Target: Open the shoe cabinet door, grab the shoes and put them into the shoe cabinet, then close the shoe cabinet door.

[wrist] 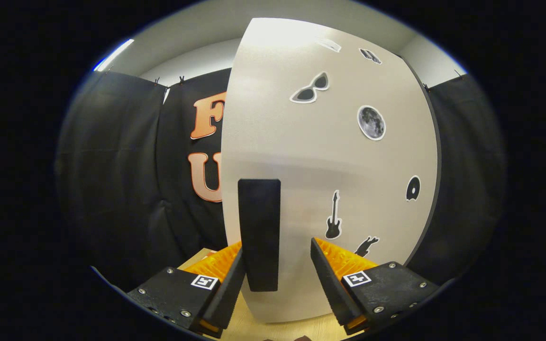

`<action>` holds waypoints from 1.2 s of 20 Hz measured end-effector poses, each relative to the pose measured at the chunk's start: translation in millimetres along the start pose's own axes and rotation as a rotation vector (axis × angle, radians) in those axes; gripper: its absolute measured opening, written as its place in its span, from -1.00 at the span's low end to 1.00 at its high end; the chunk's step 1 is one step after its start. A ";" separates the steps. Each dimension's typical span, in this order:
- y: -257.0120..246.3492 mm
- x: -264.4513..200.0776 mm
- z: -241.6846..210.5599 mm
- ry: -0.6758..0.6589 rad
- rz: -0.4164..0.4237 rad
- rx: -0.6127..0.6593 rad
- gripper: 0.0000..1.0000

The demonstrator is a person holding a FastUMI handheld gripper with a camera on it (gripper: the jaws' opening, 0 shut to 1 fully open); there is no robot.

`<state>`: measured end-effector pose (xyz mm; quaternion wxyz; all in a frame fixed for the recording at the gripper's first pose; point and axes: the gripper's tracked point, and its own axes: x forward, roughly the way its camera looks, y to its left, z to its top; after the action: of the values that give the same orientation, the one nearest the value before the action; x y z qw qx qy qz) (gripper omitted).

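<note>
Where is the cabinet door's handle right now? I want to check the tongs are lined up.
In the gripper view, the black handle stands upright on the white door, between the open tongs and nearer the left finger, left of the guitar sticker.

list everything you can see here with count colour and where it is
door: 1, white, shut, straight ahead of the fingers
handle: 1, black, upright bar on the door, between the fingers, nearer the left one
stickers: at least seven, black and white, spread over the door's right half, among them sunglasses, a moon, a guitar
cloth wall: black, behind and on both sides of the door
floor: light wood, below the door, between the fingers
hand-held gripper: 1, open, fingers either side of the handle, neither clearly pressing on it
</note>
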<state>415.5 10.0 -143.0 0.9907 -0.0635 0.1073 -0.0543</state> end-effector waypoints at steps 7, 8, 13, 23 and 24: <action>4.3 15.9 2.4 -0.015 -0.007 -0.023 0.62; 4.4 16.6 2.5 -0.018 -0.011 -0.024 0.61; 6.7 19.9 2.5 -0.015 -0.036 -0.073 0.62; 7.5 27.0 3.3 -0.009 -0.070 -0.063 0.64; 7.5 26.4 3.5 -0.009 -0.073 -0.064 0.64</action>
<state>442.6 14.5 -146.1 0.9860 -0.0992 0.1022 -0.0869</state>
